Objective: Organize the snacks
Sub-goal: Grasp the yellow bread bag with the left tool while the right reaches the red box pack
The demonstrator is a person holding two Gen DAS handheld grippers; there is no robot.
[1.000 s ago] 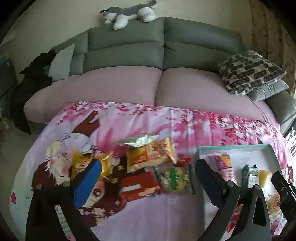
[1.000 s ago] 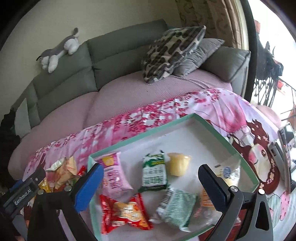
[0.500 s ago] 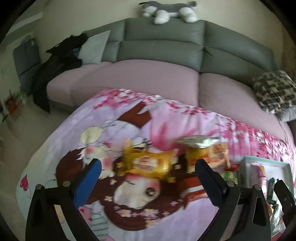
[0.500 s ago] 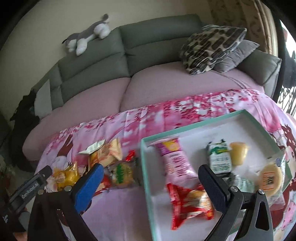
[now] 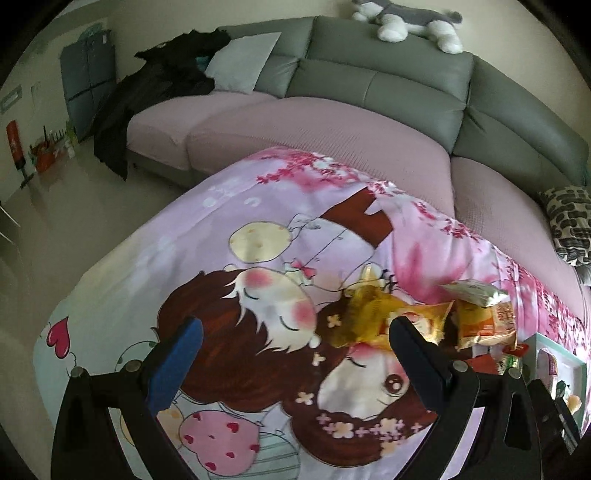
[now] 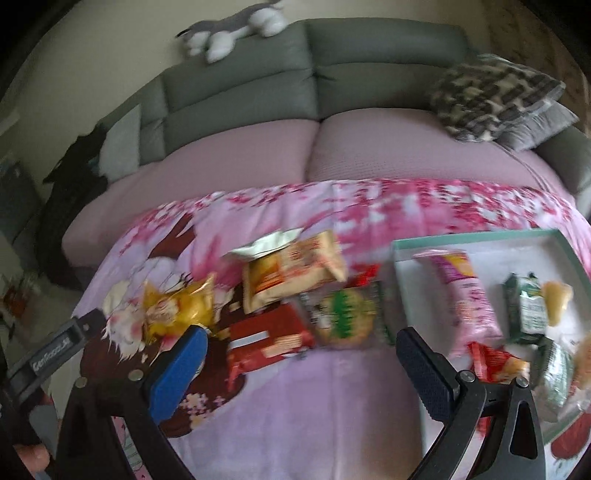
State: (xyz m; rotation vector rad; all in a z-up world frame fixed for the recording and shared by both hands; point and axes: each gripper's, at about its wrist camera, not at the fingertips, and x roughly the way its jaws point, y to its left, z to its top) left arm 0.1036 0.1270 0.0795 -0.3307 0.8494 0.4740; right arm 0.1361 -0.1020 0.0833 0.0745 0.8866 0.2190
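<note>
Loose snacks lie on the cartoon-print cloth: a yellow packet [image 6: 177, 310], an orange-and-white packet [image 6: 295, 273], a red box [image 6: 266, 339] and a green round-biscuit packet [image 6: 345, 314]. The white tray [image 6: 480, 238] with a teal rim holds several snacks, among them a pink packet [image 6: 465, 291]. My right gripper [image 6: 299, 362] is open above the cloth just in front of the red box and the green packet. My left gripper [image 5: 291, 354] is open and holds nothing; the yellow packet [image 5: 373, 314] lies just beyond its right finger, the tray [image 5: 554, 350] at the far right.
A grey sofa [image 5: 388, 81] with pink seat covers runs behind the table. A plush dog [image 5: 406, 18] lies on its backrest, a patterned cushion [image 6: 491, 96] at its right end, dark clothing [image 5: 147, 88] at its left. The left gripper's body [image 6: 55, 350] shows at the right wrist view's left edge.
Both views have swung left: the right gripper moved from over the tray to over the loose snacks, and the left gripper turned toward the table's left end. Both stayed open.
</note>
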